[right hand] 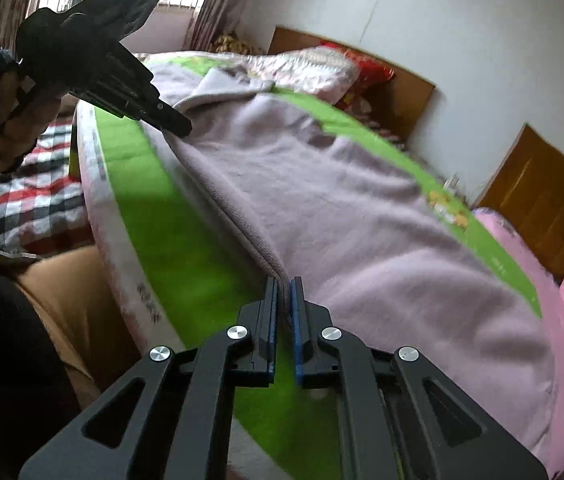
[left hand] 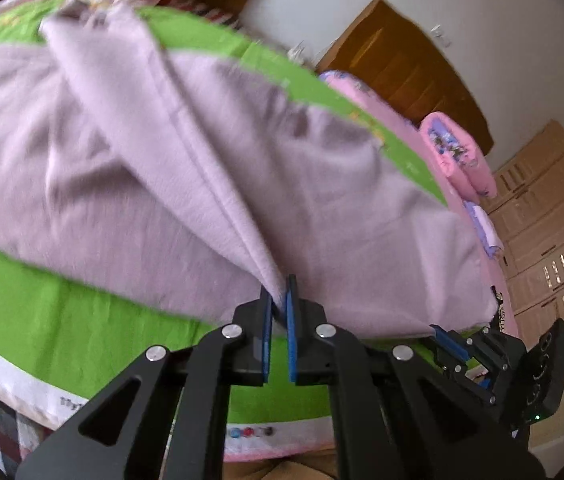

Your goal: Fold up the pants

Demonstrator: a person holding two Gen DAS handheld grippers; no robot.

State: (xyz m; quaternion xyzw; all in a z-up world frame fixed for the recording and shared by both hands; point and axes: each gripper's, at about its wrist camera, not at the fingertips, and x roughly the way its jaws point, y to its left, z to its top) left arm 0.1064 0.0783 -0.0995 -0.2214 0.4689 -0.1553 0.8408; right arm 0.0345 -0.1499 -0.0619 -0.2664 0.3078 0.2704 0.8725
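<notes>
Pale lilac pants (left hand: 162,168) lie spread over a green mat (left hand: 62,320) on a bed. My left gripper (left hand: 281,286) is shut on a raised fold of the pants' near edge. My right gripper (right hand: 285,286) is shut on the same near edge of the pants (right hand: 342,220) further along. The edge runs taut between the two grippers. The right gripper also shows at the lower right of the left wrist view (left hand: 440,332), and the left gripper shows at the upper left of the right wrist view (right hand: 180,128).
The green mat (right hand: 154,208) has a white printed border. A plaid blanket (right hand: 34,196) lies at the left. Pink bedding (left hand: 458,156) and pillows lie to the right, a wooden headboard (right hand: 394,92) and cabinets (left hand: 554,216) behind.
</notes>
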